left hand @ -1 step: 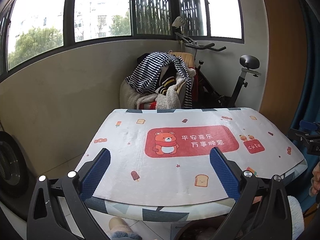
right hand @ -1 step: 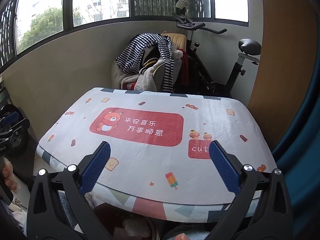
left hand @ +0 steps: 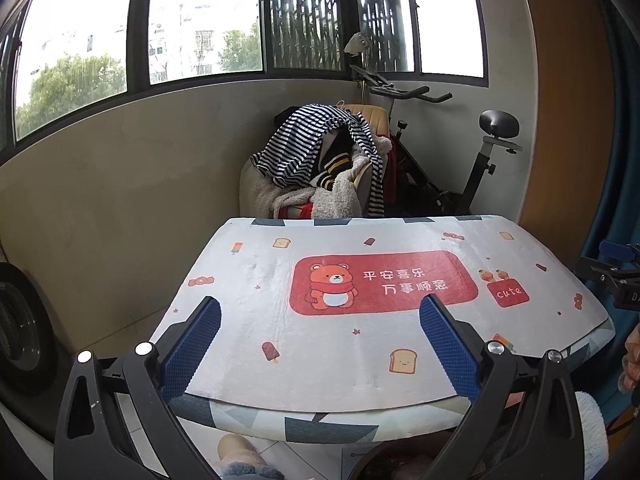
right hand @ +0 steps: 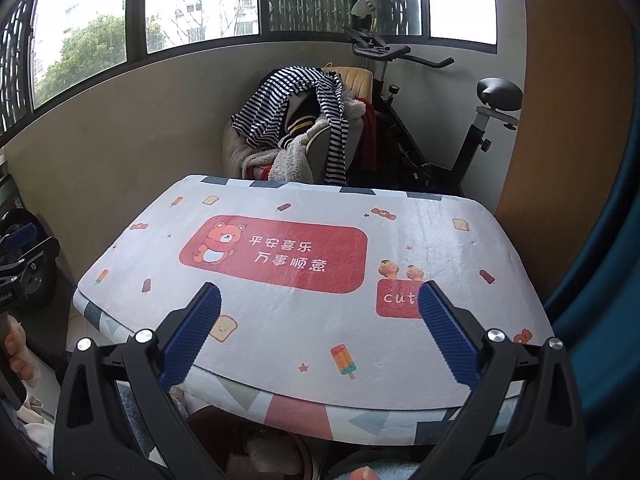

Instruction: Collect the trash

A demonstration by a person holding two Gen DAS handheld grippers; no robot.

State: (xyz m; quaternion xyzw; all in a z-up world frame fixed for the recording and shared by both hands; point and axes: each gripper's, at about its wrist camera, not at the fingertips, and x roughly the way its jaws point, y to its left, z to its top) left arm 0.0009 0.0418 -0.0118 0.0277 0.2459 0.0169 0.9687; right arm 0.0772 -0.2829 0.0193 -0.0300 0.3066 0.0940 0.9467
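Two hand-held grippers hovered side by side at the near edge of a small tabletop (left hand: 248,280), both aimed across it toward a curved window wall. The left gripper (left hand: 320,316) had its blue-padded fingers (left hand: 192,352) spread wide with nothing between them, and the right gripper (right hand: 320,312) matched it, fingers (right hand: 448,340) wide apart and empty. The tabletop was covered by a plush white mat (right hand: 280,320) printed with a red bear panel, toast and ice-lolly motifs. No trash could be seen anywhere on that mat in either view, so the thing to collect was not in sight; if it existed, it lay outside these views or below the table edge, where only blurred shapes on the floor showed. Behind the table stood a chair heaped with clothes (left hand: 320,168), a striped top on the pile, and an exercise bike (left hand: 472,160) beside it. Judging only from the task, household litter would likely be light, soft and crushable, best pinched across its thickest bunched part with a gentle squeeze, and the fuzzy mat might snag thin scraps, so a low, flat approach seemed wise.
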